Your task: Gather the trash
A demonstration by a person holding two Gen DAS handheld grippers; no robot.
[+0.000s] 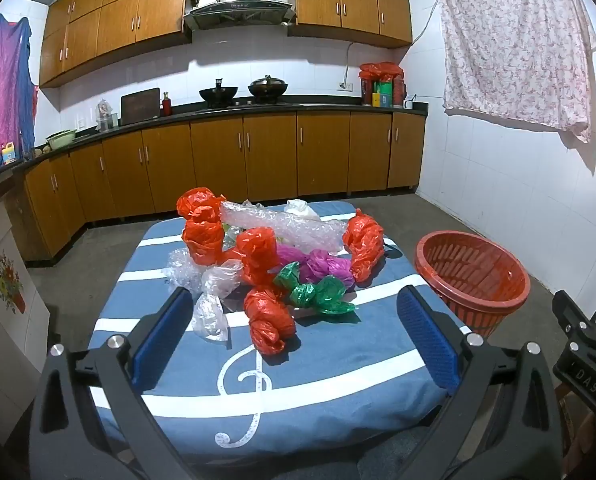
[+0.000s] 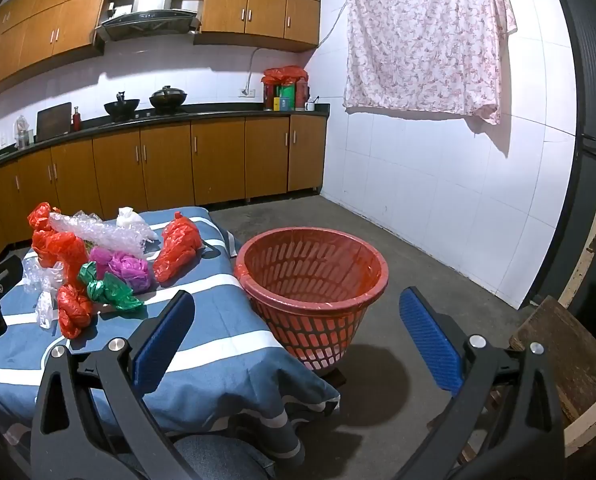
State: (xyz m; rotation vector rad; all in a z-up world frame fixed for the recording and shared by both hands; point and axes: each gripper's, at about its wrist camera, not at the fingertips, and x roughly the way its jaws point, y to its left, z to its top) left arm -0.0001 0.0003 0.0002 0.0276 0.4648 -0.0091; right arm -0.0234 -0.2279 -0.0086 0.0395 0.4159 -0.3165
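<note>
- Left tool [image 1: 294, 334]: jaws spread wide, nothing between them; it hovers over the near part of the table [image 1: 338, 384], aimed at the trash pile.
- Right tool [image 2: 298, 330]: jaws likewise wide apart and empty; it points at the red basket [image 2: 312, 276], off the table's right edge.
- Trash pile: knotted plastic bags and bubble wrap [image 1: 286, 224] bunched at the middle to far part of the striped table.
- Nearest piece: an orange bag [image 1: 268, 322], directly ahead of the left tool, lying between its two pads' lines of reach; its long axis runs roughly near-to-far, slightly slanted.
- Green bag [image 1: 318, 294]: just right of and beyond the orange bag, long axis left-to-right.
- Nearer arm: the left, by judgement; the orange bag sits well left of the right tool.
- Basket: on the floor, right of the table, its liner showing no trash.
</note>
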